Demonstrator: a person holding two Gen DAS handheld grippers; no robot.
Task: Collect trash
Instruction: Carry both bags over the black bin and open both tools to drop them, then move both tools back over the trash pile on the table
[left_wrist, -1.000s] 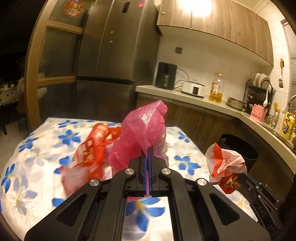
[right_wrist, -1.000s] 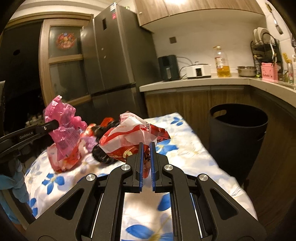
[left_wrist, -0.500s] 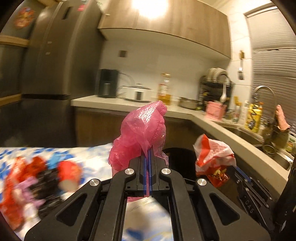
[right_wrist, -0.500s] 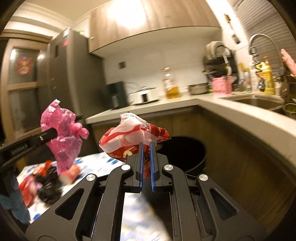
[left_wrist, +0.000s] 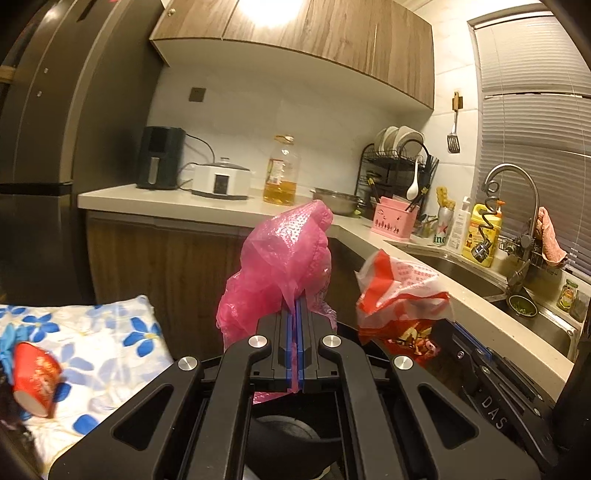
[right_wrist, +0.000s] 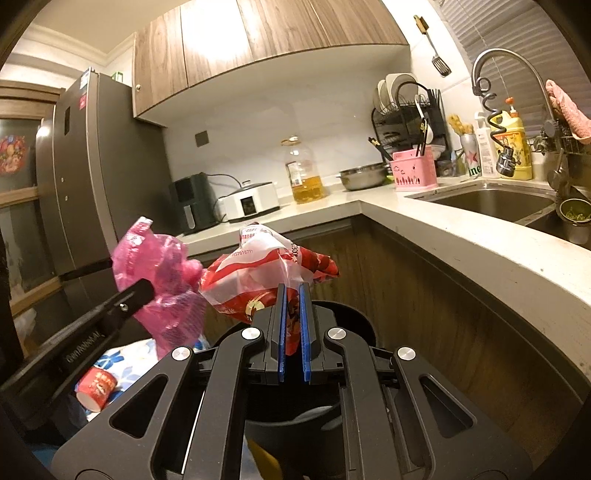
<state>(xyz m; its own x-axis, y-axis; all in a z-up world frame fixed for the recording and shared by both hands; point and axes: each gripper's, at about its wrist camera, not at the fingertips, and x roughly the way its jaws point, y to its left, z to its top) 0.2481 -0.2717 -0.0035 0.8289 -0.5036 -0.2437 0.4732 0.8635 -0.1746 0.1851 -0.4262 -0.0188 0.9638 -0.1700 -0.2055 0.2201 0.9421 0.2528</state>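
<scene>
Over the round black plastic bin (left_wrist: 284, 432), through the left wrist camera, our left tool (left_wrist: 295, 314) is clamped on a crumpled pink plastic bag (left_wrist: 284, 262). Through the right wrist camera, our right tool (right_wrist: 293, 295) pinches a crumpled red-and-white plastic wrapper (right_wrist: 258, 277) above that bin (right_wrist: 354, 325).

"DAS" is showing in pale letters on the right tool (left_wrist: 491, 410), right of the red-and-white bag (left_wrist: 400, 291). On that bag, "3457016711" is reading legibly; the beer can (left_wrist: 441, 230) beside the sink is showing "ine".

Dim, warm kitchen light from a blown-out glare patch on the brown wooden wall cabinets (left_wrist: 295, 33). Heavy fisheye bending, dark vignetted corners, murky shadow below the pale stone countertop (right_wrist: 461, 240).
</scene>
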